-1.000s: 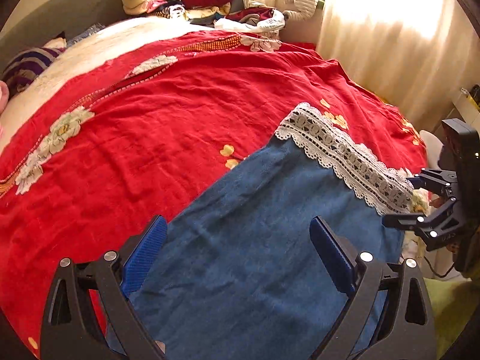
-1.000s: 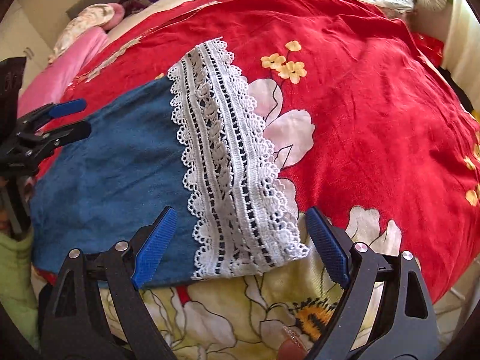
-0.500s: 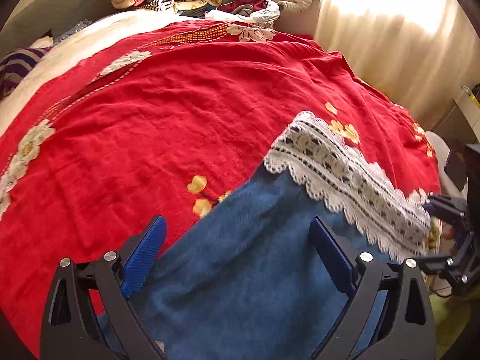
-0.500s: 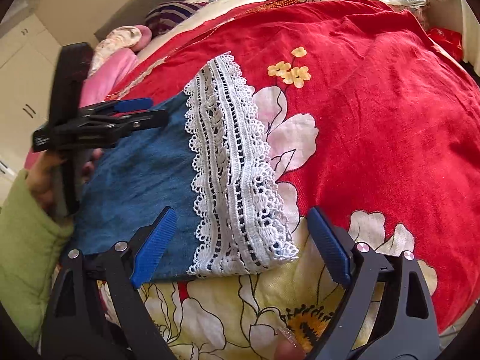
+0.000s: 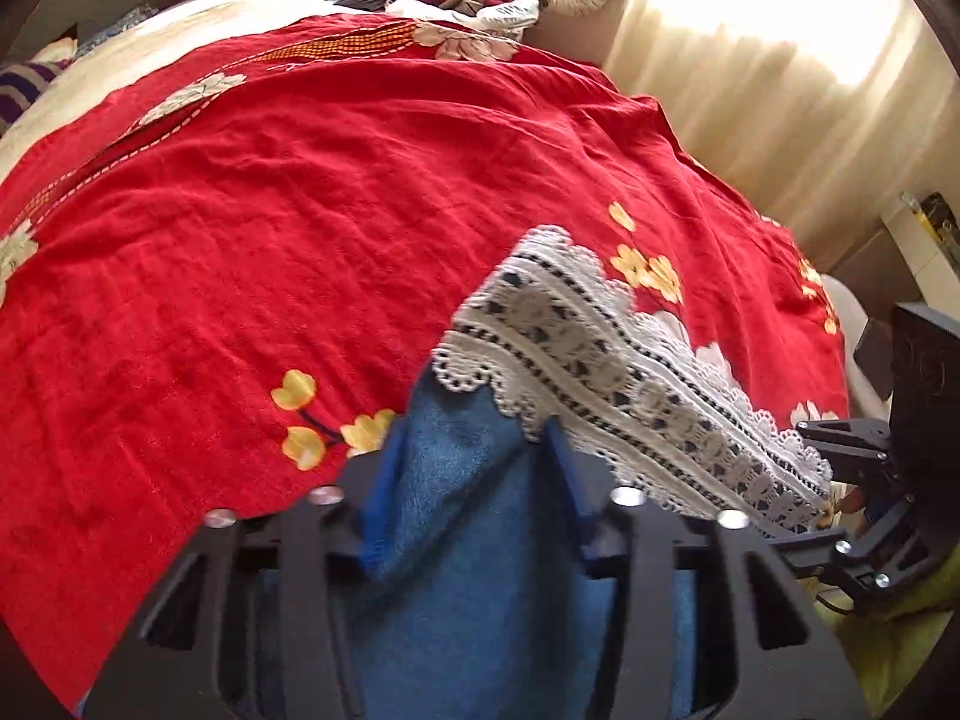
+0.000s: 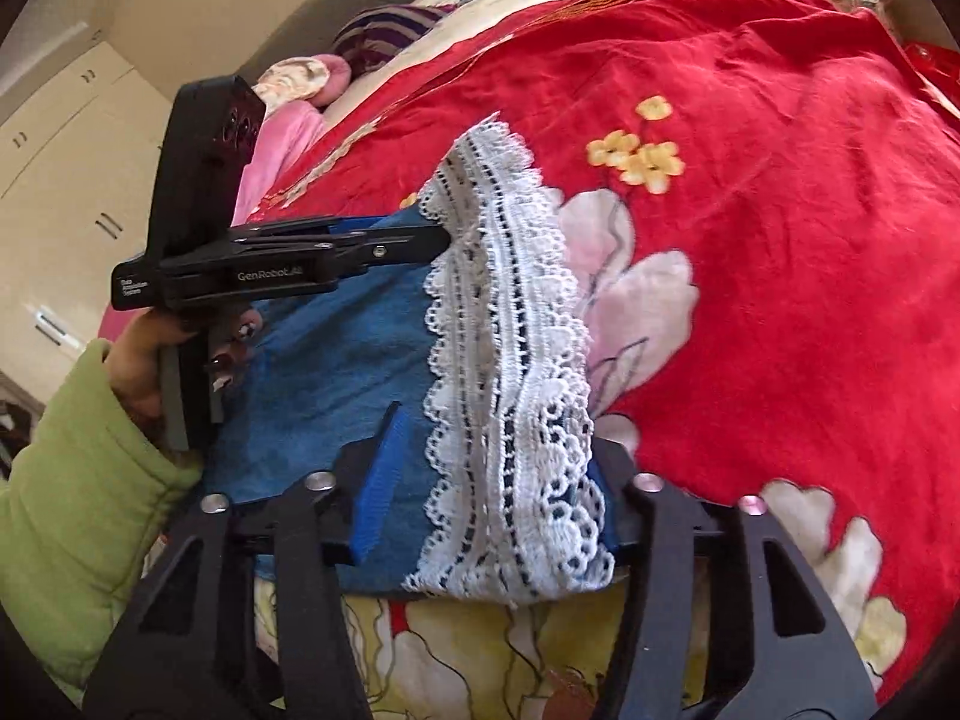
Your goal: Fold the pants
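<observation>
The blue denim pants with a white lace hem (image 5: 480, 540) lie on the red floral bedspread (image 5: 270, 240), bunched between both grippers. The left gripper (image 5: 474, 474) pinches soft blue cloth just behind the lace; the right gripper (image 6: 486, 480) clamps the scalloped lace edge (image 6: 510, 360) directly ahead of it.
</observation>
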`<state>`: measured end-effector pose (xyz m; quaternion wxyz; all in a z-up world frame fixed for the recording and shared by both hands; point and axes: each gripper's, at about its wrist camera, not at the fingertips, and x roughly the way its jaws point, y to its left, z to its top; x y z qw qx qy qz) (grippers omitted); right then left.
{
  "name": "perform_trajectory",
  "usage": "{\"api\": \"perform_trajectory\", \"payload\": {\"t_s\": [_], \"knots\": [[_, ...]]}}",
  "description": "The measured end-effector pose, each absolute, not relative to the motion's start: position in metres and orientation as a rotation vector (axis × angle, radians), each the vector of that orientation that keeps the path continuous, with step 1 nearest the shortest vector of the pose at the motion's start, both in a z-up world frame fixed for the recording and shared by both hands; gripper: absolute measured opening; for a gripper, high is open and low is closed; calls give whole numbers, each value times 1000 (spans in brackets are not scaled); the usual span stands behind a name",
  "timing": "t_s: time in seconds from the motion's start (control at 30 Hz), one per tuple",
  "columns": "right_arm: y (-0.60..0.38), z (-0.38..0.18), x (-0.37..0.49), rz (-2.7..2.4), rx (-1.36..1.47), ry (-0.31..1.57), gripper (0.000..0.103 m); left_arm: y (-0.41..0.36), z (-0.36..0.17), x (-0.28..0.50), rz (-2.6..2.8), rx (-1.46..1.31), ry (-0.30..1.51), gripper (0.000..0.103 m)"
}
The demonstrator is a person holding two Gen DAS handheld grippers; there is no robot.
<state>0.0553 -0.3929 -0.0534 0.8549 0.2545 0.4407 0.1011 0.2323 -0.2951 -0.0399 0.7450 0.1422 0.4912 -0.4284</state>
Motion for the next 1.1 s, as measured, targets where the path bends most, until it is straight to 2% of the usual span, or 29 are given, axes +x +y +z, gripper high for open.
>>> {"api": "perform_trajectory", "payload": {"t_s": [0.03, 0.1, 0.17, 0.2, 0.27, 0.53, 0.77, 0.93, 0.97, 1.03, 1.1], "knots": [[-392, -54, 58, 218, 534, 932, 32, -297, -40, 231, -925, 323, 1081, 32], [-389, -54, 60, 235, 543, 935, 16, -299, -41, 230, -897, 327, 1094, 30], [-384, -51, 61, 243, 532, 935, 13, -296, -40, 232, -891, 310, 1091, 25], [-381, -47, 61, 238, 523, 929, 12, -293, -37, 231, -892, 305, 1075, 19], [-375, -38, 60, 243, 510, 917, 12, -284, -28, 229, -910, 284, 1044, 15], [-321, 11, 49, 302, 370, 841, 12, -218, 17, 215, -908, 150, 932, 14], [-255, 18, 59, 373, 204, 859, 12, -140, 9, 211, -790, 33, 960, 14], [-207, 13, 71, 404, 24, 881, 12, -77, 3, 199, -709, -80, 956, 15], [-196, 13, 71, 414, -29, 885, 12, -67, 3, 196, -695, -96, 956, 17], [-167, 5, 70, 445, -142, 899, 13, -48, 2, 187, -657, -128, 958, 30], [-148, -7, 71, 475, -197, 941, 26, -35, 0, 176, -628, -139, 966, 36]]}}
